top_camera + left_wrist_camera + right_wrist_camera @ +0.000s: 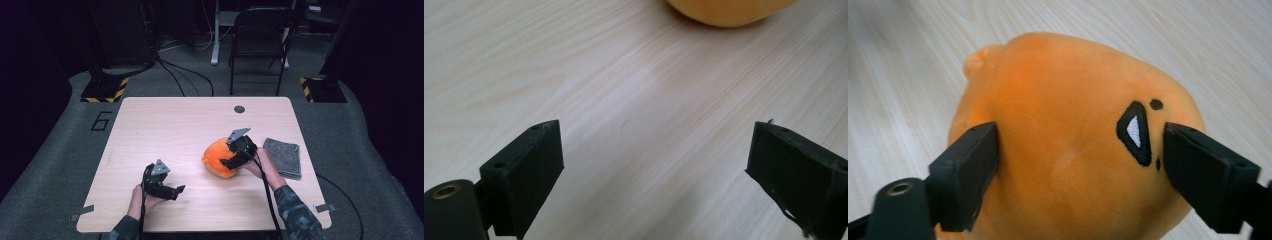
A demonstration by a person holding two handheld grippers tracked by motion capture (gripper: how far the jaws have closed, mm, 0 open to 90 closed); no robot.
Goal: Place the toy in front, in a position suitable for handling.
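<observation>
1. Jaws of the right gripper (1078, 165) are spread wide around an orange plush toy (1068, 140), one pad on each flank. They sit at or very near the fabric, but no dent shows, so a firm grip looks not yet made.
2. Jaws of the left gripper (654, 165) are also spread wide, with nothing between them, over bare wood just short of the plush toy's near edge.
3. From the high view, the plush toy (220, 157) sits on the wooden table (165, 125), right of the middle. The right gripper (239, 150) comes onto it from its right.
4. To do the step well, close evenly on the widest part of the plush body. Soft stuffing will give, so squeeze past first contact before lifting.
5. A grey cloth (283, 157) lies just right of the plush toy, near the table's right edge, so that side is tight.
6. Left of the plush toy and beyond it, the wood is bare.
7. The left gripper (167, 189) rests to the plush toy's near left, close to the front edge.
</observation>
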